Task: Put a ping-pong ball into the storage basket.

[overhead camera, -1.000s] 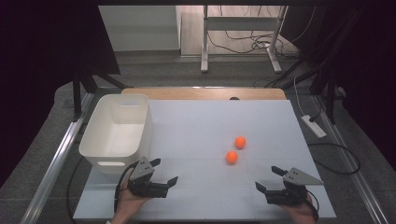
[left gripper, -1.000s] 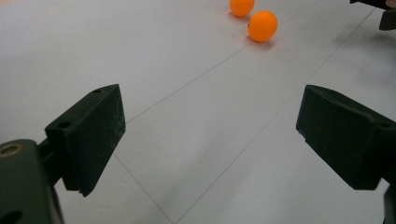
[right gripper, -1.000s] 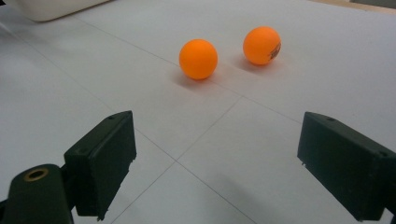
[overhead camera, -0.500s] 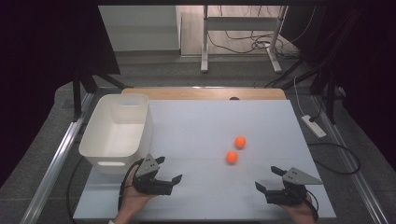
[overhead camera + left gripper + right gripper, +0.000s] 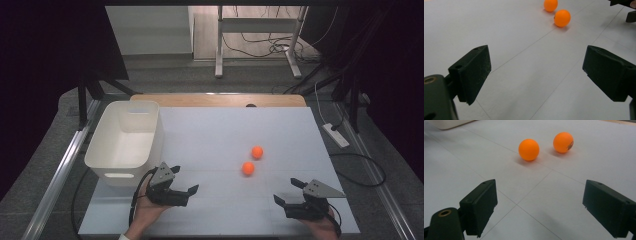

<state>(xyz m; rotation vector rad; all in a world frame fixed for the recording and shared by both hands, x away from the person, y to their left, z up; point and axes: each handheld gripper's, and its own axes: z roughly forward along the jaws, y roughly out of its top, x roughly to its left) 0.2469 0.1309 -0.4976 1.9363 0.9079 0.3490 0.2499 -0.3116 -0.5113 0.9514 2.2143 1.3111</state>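
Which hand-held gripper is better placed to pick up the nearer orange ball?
Probably the left hand-held gripper. It is open and aimed at the nearer orange ball, and the white bin stands beside it. The right hand-held gripper is open at a similar distance, but farther from the bin.

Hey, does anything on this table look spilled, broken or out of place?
Nothing stands out. The two orange balls sit apart on the white table, the white bin stands upright, and the left gripper and right gripper are open, holding nothing.
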